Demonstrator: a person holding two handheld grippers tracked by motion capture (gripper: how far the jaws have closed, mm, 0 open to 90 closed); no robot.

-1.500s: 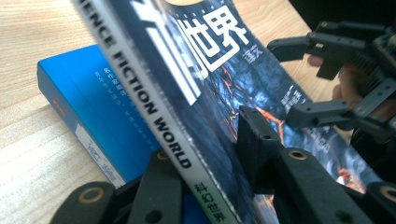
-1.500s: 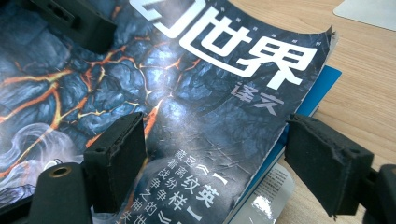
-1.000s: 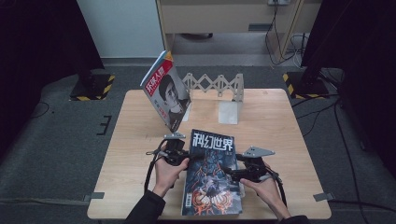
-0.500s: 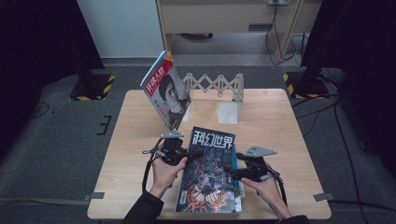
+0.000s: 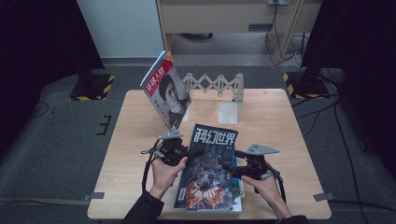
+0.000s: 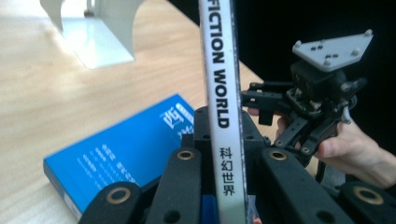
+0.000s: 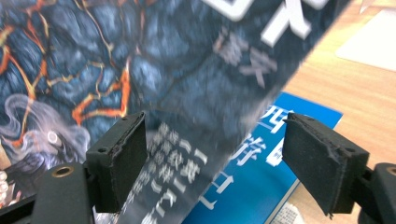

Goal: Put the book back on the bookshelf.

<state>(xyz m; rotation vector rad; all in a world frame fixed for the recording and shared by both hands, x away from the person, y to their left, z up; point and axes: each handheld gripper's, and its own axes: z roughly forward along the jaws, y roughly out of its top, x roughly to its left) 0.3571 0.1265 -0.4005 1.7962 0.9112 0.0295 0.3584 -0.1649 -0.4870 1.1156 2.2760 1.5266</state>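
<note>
The desk (image 5: 116, 140) carries everything. Near its front edge the science-fiction magazine (image 5: 208, 168) is tilted up over a blue book (image 6: 126, 149) that lies flat beneath it. The left gripper (image 5: 189, 152), at the magazine's left edge, has its fingers clamped on the spine. The right gripper (image 5: 229, 165), at the magazine's right edge, has its fingers (image 7: 119, 158) spread wide, holding nothing.

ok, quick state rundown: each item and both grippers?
Sci-fi magazine: lifted at its left edge, tilted, spine between the left fingers.
Blue book: flat on the table, under the magazine.
Portrait magazine: standing tilted against the rack.
Folding rack: upright, extended, at the table's far edge.
Left gripper: shut on the sci-fi magazine's spine.
Right gripper: open, fingers apart over the magazine's right side.
</note>
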